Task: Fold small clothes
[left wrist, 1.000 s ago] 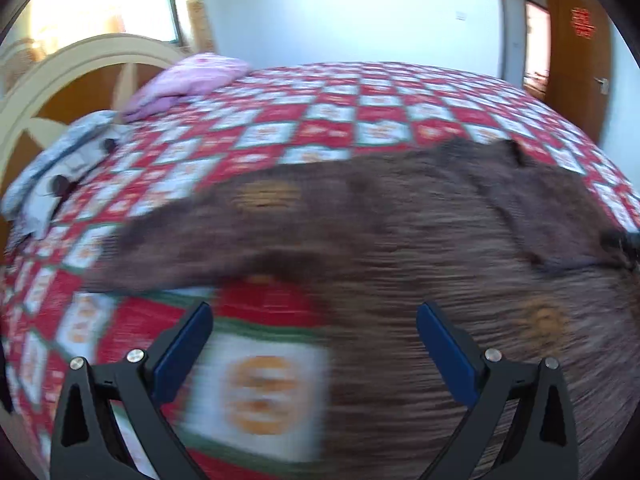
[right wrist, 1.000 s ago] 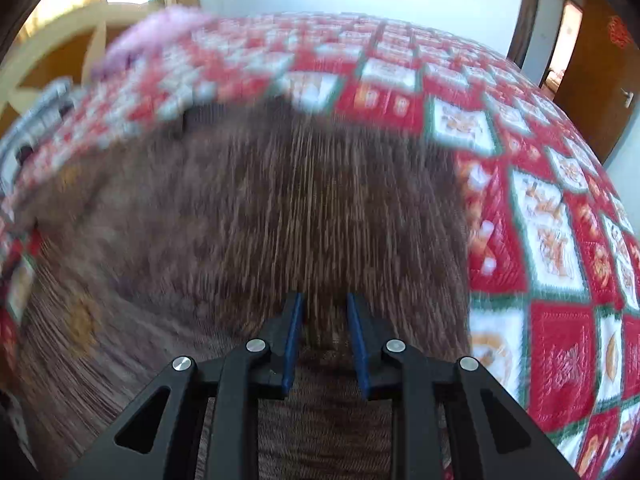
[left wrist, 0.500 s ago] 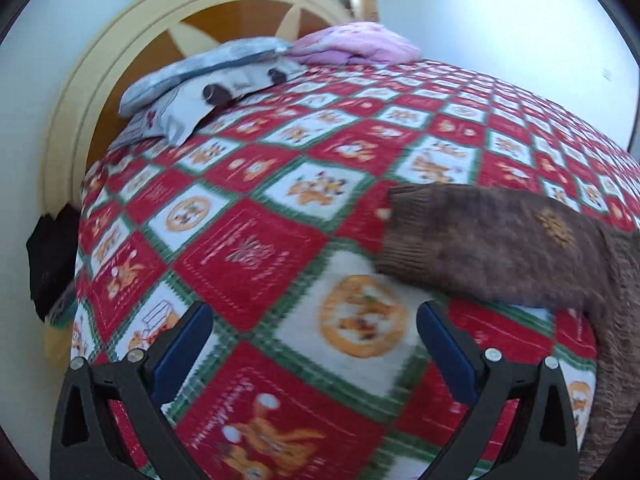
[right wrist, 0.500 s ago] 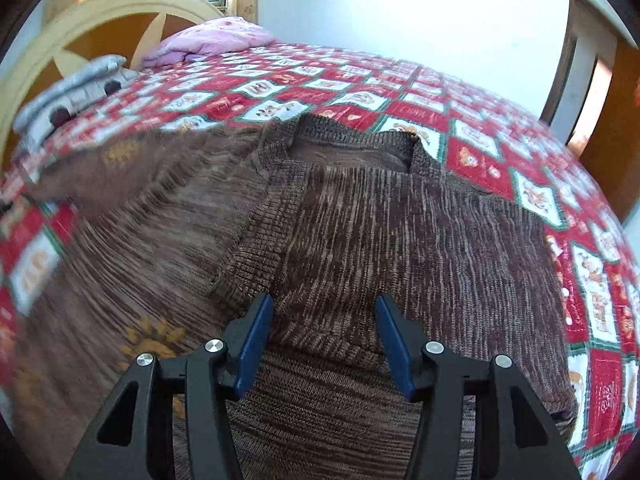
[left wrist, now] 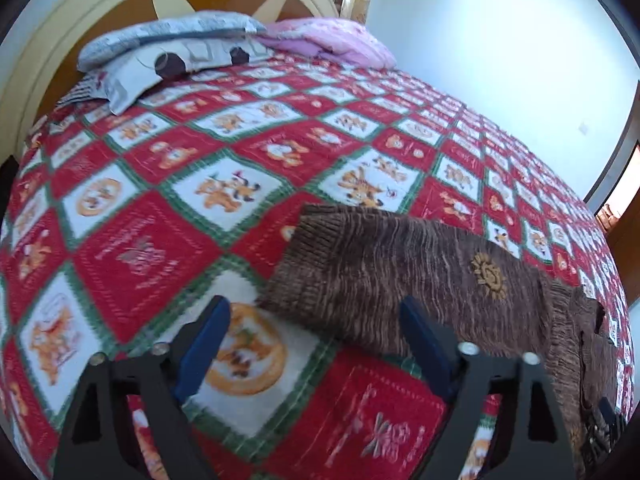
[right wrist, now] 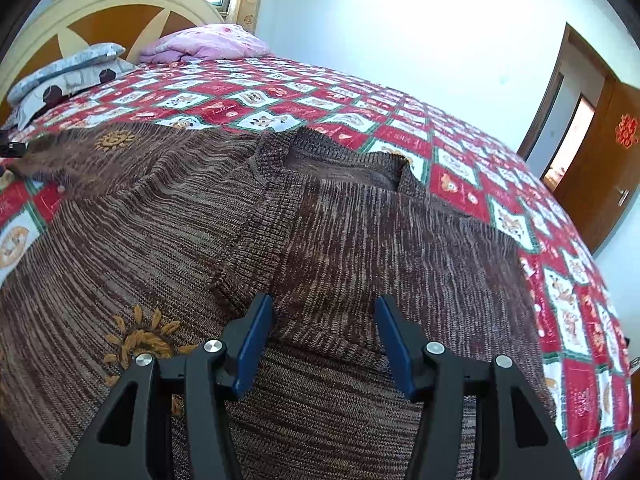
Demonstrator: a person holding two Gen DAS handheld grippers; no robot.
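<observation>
Brown knit sweater flat on quilt, neck toward 12 o'clock in right view, right side already folded over body, left sleeve stretched out toward 9 o'clock.

Left gripper: spread, jaws just been closing a little, nothing pinched; sleeve cuff just ahead at 12 to 1 o'clock, partly between the tips, not pressed.

Right gripper: half spread, jaws just been opening, hovering over folded panel, nothing pinched.

Handling, by judgement: soft, limp, light but bulky knit; grippy, not fragile; loose yarn and embroidered suns may snag. Droops and stretches when lifted. Best hold likely ribbed cuff edge, both layers, pinched deep.
</observation>
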